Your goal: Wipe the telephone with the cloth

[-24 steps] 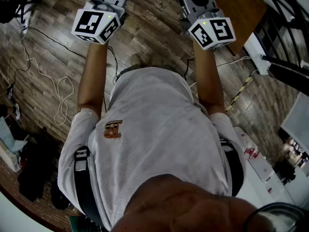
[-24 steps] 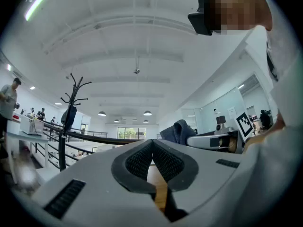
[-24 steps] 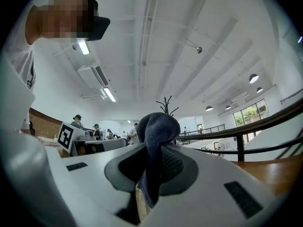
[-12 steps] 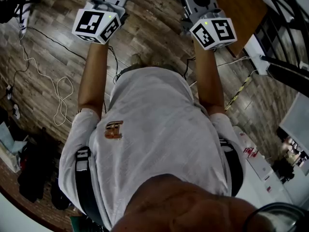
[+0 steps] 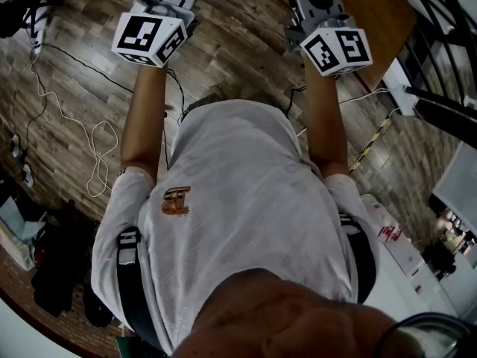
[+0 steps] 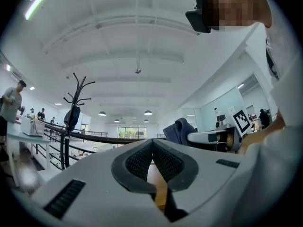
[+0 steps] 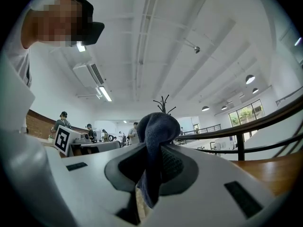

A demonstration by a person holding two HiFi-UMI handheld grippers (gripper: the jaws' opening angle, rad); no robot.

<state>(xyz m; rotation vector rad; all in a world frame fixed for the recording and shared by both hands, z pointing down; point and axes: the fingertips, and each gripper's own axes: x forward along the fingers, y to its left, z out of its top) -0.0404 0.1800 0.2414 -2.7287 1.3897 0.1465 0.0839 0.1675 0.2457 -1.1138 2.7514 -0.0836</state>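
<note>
No telephone shows in any view. My right gripper [image 7: 152, 148] is shut on a dark blue-grey cloth [image 7: 158, 126], which bulges out above the jaw tips and hangs down between the pads. My left gripper [image 6: 152, 144] is shut with nothing between its jaws. Both point upward toward the ceiling. In the head view only their marker cubes show, the left one [image 5: 147, 37] and the right one [image 5: 337, 49], held out in front of the person's chest. The left gripper view also catches the cloth [image 6: 181, 129] off to its right.
A wooden tabletop [image 5: 373, 13] lies at the upper right, beside a black railing [image 5: 440, 21]. White and black cables [image 5: 97, 151] trail over the wood floor at the left, near dark bags [image 5: 52, 267]. A coat stand [image 6: 75, 112] and several distant people are visible.
The right gripper's marker cube has shifted slightly right and up in the head view. The left gripper has barely moved.
</note>
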